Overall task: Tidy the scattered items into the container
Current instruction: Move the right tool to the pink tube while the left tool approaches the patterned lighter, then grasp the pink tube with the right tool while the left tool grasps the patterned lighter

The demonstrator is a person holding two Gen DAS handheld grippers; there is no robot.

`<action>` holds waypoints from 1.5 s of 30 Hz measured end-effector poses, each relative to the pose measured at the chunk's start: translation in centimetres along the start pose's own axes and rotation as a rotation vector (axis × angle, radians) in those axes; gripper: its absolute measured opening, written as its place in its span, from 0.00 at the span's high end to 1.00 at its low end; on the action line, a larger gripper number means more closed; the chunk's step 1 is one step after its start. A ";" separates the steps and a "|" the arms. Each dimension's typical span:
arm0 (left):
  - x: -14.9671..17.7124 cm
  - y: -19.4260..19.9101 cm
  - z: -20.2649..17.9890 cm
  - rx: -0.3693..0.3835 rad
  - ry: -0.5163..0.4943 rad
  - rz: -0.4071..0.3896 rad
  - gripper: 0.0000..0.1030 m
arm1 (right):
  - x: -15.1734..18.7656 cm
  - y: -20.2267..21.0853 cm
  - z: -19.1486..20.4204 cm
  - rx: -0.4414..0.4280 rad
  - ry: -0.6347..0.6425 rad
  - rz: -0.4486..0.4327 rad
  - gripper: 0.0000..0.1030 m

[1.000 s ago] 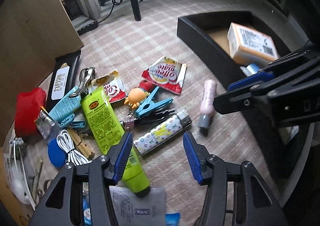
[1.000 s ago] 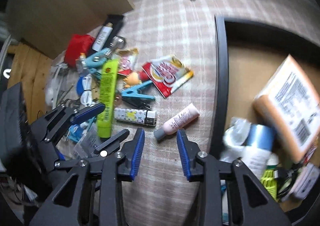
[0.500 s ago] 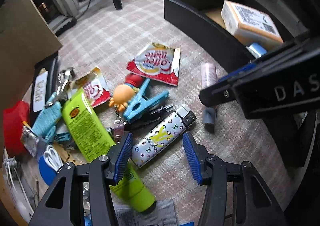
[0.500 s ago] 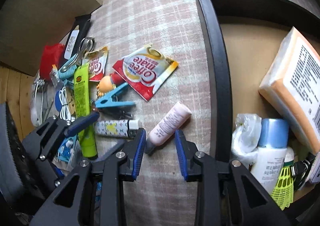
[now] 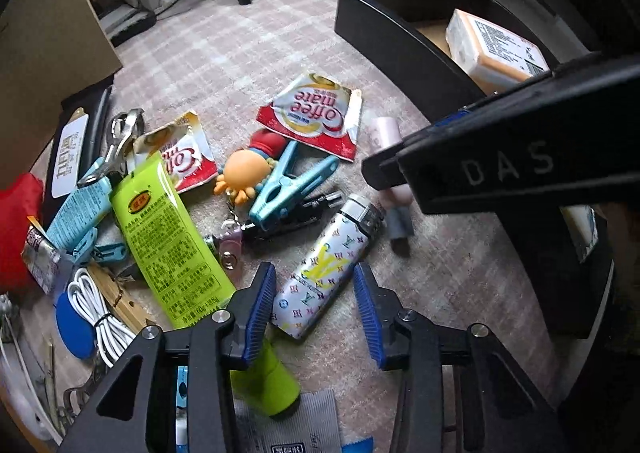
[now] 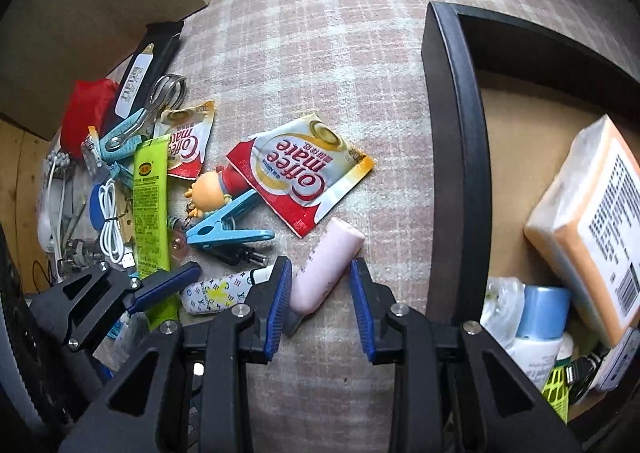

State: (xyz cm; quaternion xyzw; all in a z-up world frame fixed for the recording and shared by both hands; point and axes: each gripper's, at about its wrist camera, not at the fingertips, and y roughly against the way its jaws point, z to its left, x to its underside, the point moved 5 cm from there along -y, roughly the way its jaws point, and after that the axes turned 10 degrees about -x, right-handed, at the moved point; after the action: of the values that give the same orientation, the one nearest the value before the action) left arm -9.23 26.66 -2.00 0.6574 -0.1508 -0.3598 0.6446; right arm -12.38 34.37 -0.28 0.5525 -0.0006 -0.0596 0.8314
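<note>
Pink tube (image 6: 326,267) lies slanted on the checked cloth between your right gripper (image 6: 320,299) fingers, just outside the black container (image 6: 454,157) wall; those fingers stand apart, not pressing it, so square them across its body above the grey cap before you clench; your left gripper (image 5: 316,309) straddles the patterned lighter (image 5: 326,267), likewise released, with the green tube (image 5: 168,237) just beside one finger; only the right view shows the container's contents near its front, a blue-capped bottle (image 6: 540,327); the left view shows the lighter whole.
</note>
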 end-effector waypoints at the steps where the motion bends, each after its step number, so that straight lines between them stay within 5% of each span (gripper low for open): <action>1: 0.0 0.0 -0.2 0.006 0.006 -0.005 0.47 | 0.0 0.0 0.2 0.002 0.010 0.000 0.71; 4: 0.1 0.0 -0.6 -0.026 -0.001 -0.023 0.50 | 0.3 0.1 0.7 0.003 0.041 -0.008 0.75; 8: 0.6 0.5 -1.3 -0.063 -0.026 -0.039 0.69 | 1.4 0.5 0.6 -0.015 0.058 -0.014 0.80; 14: 1.1 1.0 -2.0 -0.063 0.014 -0.034 0.76 | 3.0 1.3 -0.4 -0.066 0.041 -0.020 0.80; 30: 2.4 5.3 -1.7 0.009 0.138 -0.083 0.80 | 5.1 6.0 -2.0 -0.145 0.051 -0.088 0.80; 45: -0.7 0.1 -2.2 -0.077 0.097 -0.006 0.78 | 4.0 6.2 -2.0 -0.147 0.040 -0.114 0.81</action>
State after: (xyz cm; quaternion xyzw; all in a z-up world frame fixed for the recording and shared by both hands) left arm -8.22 28.72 -1.87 0.6493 -0.1037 -0.3349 0.6749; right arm -7.68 38.20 4.34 0.4904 0.0517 -0.0958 0.8647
